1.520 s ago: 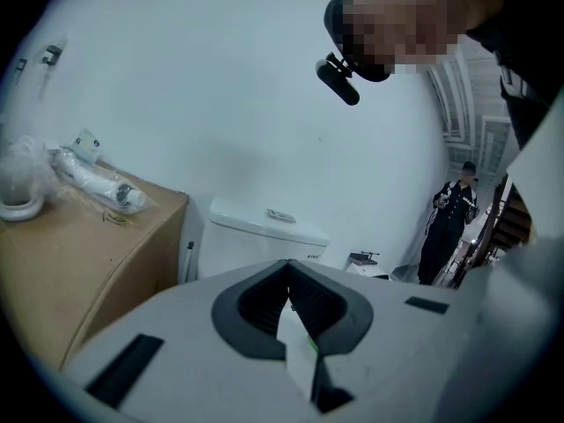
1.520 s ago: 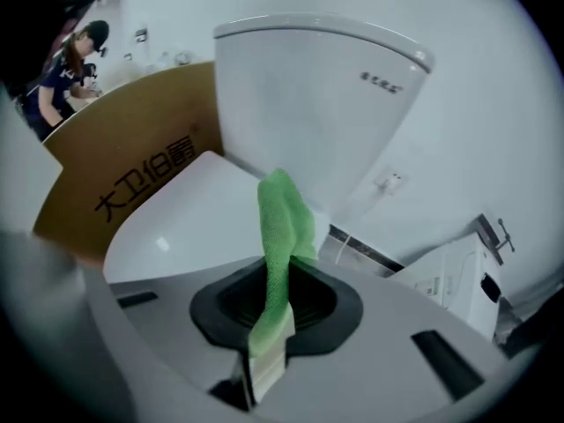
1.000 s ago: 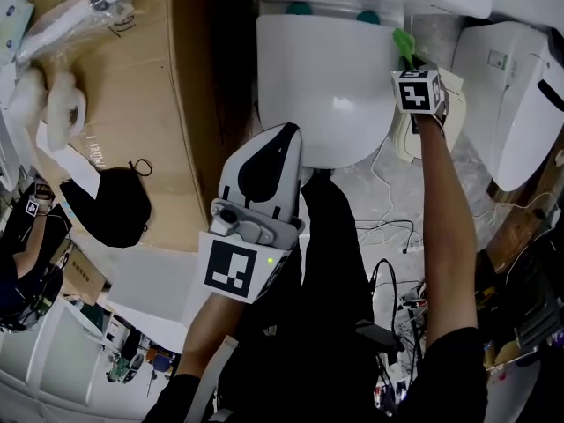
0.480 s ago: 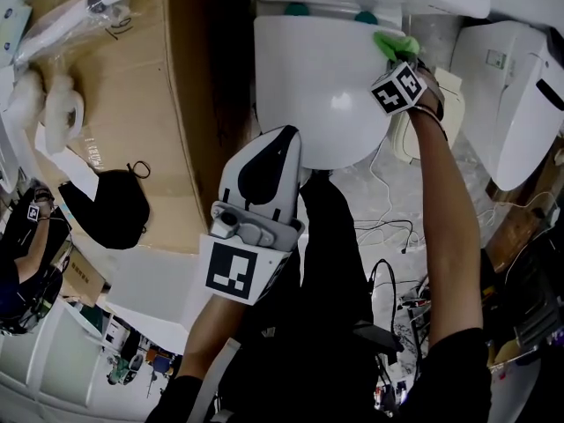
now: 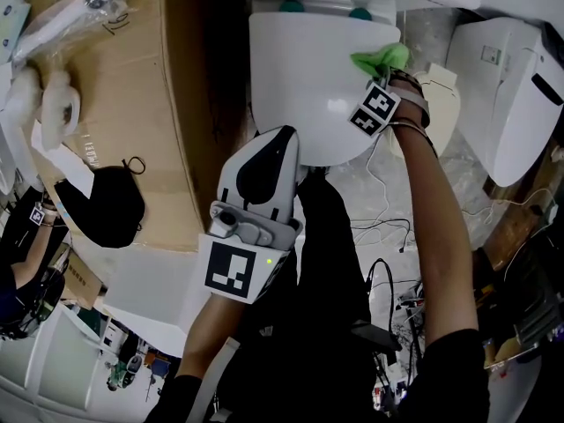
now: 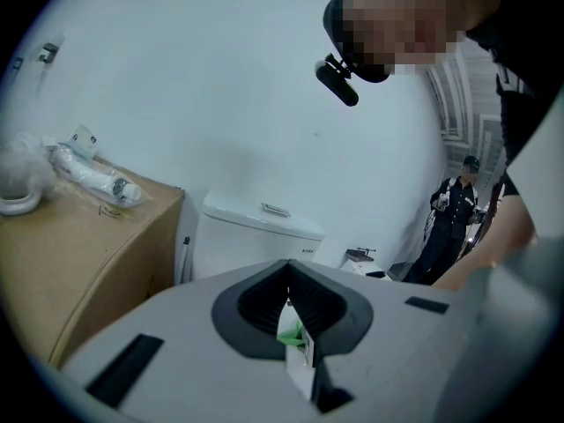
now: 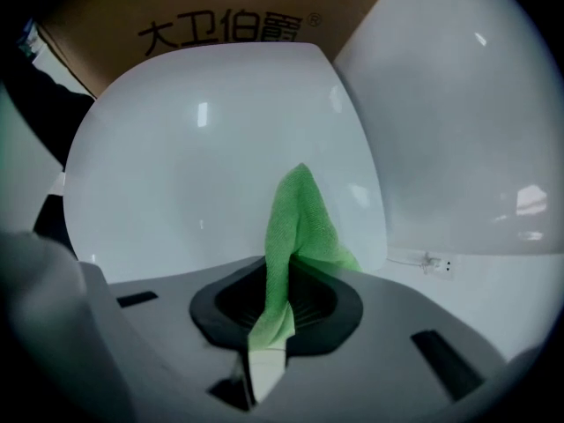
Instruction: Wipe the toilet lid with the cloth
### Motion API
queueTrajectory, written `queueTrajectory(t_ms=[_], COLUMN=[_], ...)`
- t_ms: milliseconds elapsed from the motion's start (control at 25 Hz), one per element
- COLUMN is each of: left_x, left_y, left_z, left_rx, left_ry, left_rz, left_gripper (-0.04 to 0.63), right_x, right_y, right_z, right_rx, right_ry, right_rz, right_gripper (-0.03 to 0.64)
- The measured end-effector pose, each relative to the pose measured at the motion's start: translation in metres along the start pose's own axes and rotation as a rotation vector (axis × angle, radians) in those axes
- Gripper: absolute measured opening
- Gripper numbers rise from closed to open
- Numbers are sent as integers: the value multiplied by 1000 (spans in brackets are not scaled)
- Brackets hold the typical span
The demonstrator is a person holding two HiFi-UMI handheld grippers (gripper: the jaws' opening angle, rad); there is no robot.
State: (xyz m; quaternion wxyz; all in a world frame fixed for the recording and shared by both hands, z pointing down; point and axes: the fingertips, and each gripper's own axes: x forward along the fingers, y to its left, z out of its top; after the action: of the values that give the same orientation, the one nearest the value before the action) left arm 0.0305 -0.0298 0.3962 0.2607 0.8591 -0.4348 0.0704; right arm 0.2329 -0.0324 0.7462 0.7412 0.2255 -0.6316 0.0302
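Moved inward from the toilet lid's [image 5: 304,77] right edge, the right hand-held gripper [image 5: 386,76], clenched on the green cloth [image 5: 379,59], now sits at its rear right corner, where hard dragging could tug the cloth free.

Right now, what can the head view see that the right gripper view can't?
Only the head view shows the left gripper and cables on the floor. Only the right gripper view shows black print on the cardboard box, and the right gripper shut on the green cloth up close. Both show that cloth at the white toilet lid.
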Motion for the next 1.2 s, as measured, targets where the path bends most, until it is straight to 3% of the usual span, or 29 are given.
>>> queueTrajectory(t_ms=[200, 520, 1200], left_x=[-6, -13, -29], left_y=[-5, -5, -5], left_z=[-1, 6, 10], left_rx=[0, 3, 1], left_ry=[-4, -33, -78], left_rz=[-9, -16, -18], left_gripper=[9, 9, 9], right_x=[-6, -13, -41], right_y=[31, 73, 178], right_z=[-3, -18, -27], right_rx=[-65, -63, 158], right_ry=[27, 61, 104], right_rz=[9, 52, 226], right_gripper=[55, 55, 55])
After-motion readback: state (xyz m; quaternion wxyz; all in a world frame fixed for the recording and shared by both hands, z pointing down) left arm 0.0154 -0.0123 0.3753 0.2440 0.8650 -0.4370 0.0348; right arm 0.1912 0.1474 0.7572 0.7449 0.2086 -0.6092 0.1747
